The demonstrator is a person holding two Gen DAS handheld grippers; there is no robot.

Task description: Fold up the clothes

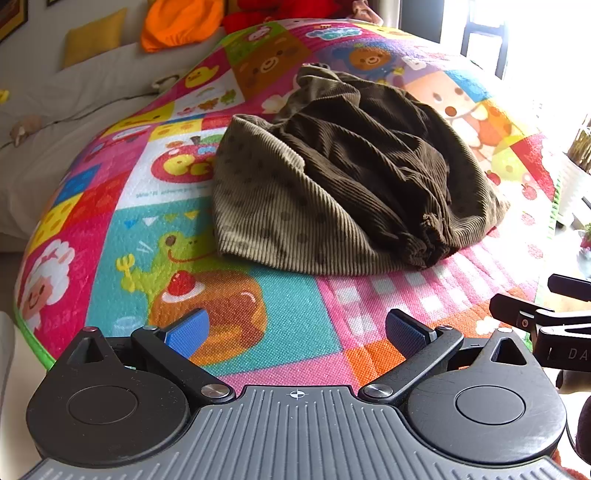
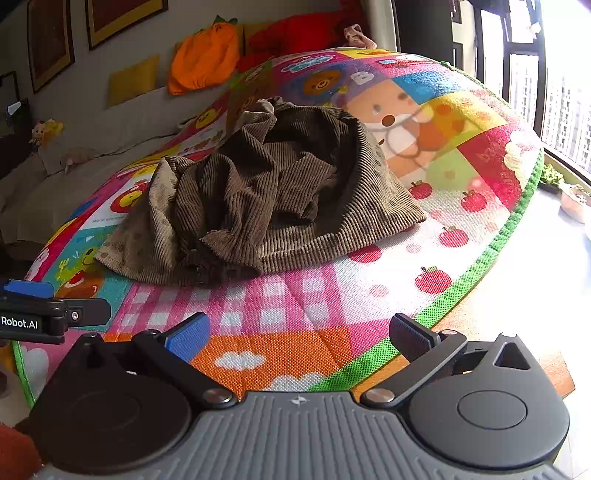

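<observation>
A brown corduroy garment lies crumpled in a heap on a colourful cartoon play mat. It also shows in the right wrist view. My left gripper is open and empty, hovering over the mat in front of the heap, apart from it. My right gripper is open and empty, over the mat's near right part, short of the garment. The right gripper's side shows at the right edge of the left wrist view. The left gripper's tip shows at the left of the right wrist view.
The mat has a green border with bare floor beyond on the right. A beige sofa with yellow and orange cushions stands behind on the left. Windows and potted plants are at the right.
</observation>
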